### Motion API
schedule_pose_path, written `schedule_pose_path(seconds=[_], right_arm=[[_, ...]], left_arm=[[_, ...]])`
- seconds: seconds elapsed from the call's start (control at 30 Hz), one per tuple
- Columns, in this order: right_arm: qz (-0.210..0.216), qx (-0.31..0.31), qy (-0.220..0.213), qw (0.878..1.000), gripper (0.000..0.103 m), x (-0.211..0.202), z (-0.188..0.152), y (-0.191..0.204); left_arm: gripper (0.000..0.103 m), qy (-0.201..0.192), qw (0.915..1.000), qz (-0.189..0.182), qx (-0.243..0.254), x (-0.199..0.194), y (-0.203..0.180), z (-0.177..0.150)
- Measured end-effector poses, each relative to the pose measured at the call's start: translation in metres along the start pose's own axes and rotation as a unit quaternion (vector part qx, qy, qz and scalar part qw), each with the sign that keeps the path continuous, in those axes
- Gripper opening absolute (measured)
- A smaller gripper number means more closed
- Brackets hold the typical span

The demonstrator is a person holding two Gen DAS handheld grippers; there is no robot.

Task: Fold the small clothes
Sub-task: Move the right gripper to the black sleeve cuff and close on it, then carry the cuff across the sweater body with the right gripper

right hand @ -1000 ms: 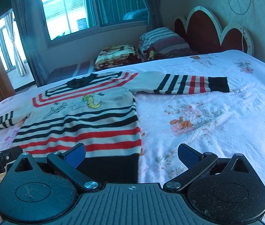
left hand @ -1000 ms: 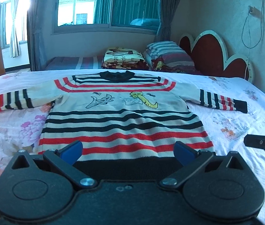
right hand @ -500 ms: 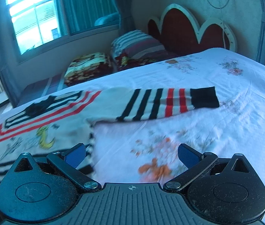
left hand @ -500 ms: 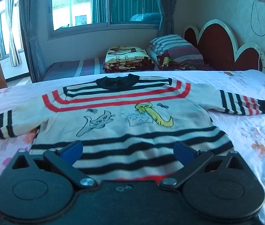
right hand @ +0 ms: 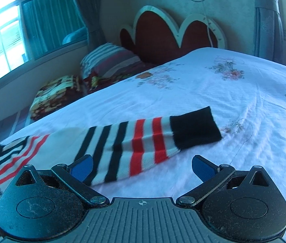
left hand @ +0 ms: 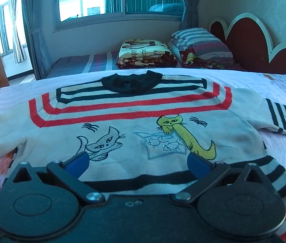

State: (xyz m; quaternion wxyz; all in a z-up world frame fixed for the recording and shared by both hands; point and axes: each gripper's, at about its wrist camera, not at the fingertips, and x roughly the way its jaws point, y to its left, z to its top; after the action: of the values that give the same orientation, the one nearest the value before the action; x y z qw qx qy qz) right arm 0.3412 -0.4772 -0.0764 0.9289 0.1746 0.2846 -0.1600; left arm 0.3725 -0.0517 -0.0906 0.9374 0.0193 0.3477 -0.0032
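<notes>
Left wrist view now has my left gripper [left hand: 137, 163] low over the chest of the striped sweater [left hand: 134, 121], blue fingers spread wide apart with the two cat drawings between and just beyond them, nothing held. A second ago this camera looked over the whole garment from the hem; half a second ago the hem had dropped out of sight; now the black collar [left hand: 131, 82] and red yoke stripes fill the middle. I have pushed far up the body.

On the right wrist view my right gripper [right hand: 142, 167] is also spread and empty, hovering over the right sleeve [right hand: 134, 141], its black cuff [right hand: 194, 128] to the far right on the flowered bedsheet [right hand: 224, 93]. A second ago it faced the hem corner with the sleeve well away; since then the sleeve has grown to lie between the fingers.

The sweater itself lies flat, front up, both sleeves out, unmoved across all frames. So I judge no fold has started; both approaches have simply closed in, and the right sleeve looks like the first thing to take and bring across the body.
</notes>
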Motion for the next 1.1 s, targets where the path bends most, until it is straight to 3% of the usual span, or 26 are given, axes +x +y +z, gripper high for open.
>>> schedule_pose_path(seconds=[0.23, 0.27, 0.3, 0.33, 0.57, 0.67, 0.73, 0.83, 0.93, 1.1], right_arm=[[-0.029, 0.051, -0.018, 0.998, 0.102, 0.029, 0.006, -0.029], [-0.030, 0.063, -0.021, 0.997, 0.097, 0.032, 0.007, -0.034], [-0.032, 0.071, -0.024, 0.997, 0.070, 0.034, 0.008, -0.039], [-0.033, 0.081, -0.017, 0.996, 0.062, 0.039, 0.008, -0.043], [-0.027, 0.148, 0.002, 0.989, 0.062, 0.059, 0.006, -0.071], [-0.020, 0.147, -0.008, 0.989, 0.061, 0.063, 0.007, -0.074], [-0.024, 0.146, -0.015, 0.989, 0.038, 0.068, 0.007, -0.076], [-0.025, 0.155, -0.020, 0.987, 0.020, 0.072, 0.009, -0.084], [-0.017, 0.150, -0.022, 0.988, 0.009, 0.073, 0.010, -0.089], [-0.017, 0.091, -0.050, 0.994, 0.006, 0.058, 0.019, -0.064]], left_arm=[[0.103, 0.023, 0.9997, -0.001, 0.003, 0.026, -0.004, -0.006], [0.103, 0.026, 0.9997, -0.002, 0.004, 0.028, -0.005, -0.006], [0.103, 0.029, 0.9996, -0.004, 0.005, 0.031, -0.005, -0.007], [0.103, 0.031, 0.9995, -0.006, 0.006, 0.033, -0.006, -0.007], [0.103, 0.027, 0.9995, -0.013, 0.012, 0.040, -0.012, -0.004], [0.103, 0.026, 0.9995, -0.014, 0.008, 0.043, -0.010, -0.002], [0.103, 0.026, 0.9995, -0.018, 0.000, 0.045, -0.006, 0.000], [0.103, 0.027, 0.9995, -0.017, -0.003, 0.047, -0.003, 0.003], [0.103, 0.020, 0.9997, -0.015, -0.005, 0.044, 0.004, 0.005], [0.103, 0.021, 0.9995, -0.011, -0.023, 0.034, 0.030, 0.005]])
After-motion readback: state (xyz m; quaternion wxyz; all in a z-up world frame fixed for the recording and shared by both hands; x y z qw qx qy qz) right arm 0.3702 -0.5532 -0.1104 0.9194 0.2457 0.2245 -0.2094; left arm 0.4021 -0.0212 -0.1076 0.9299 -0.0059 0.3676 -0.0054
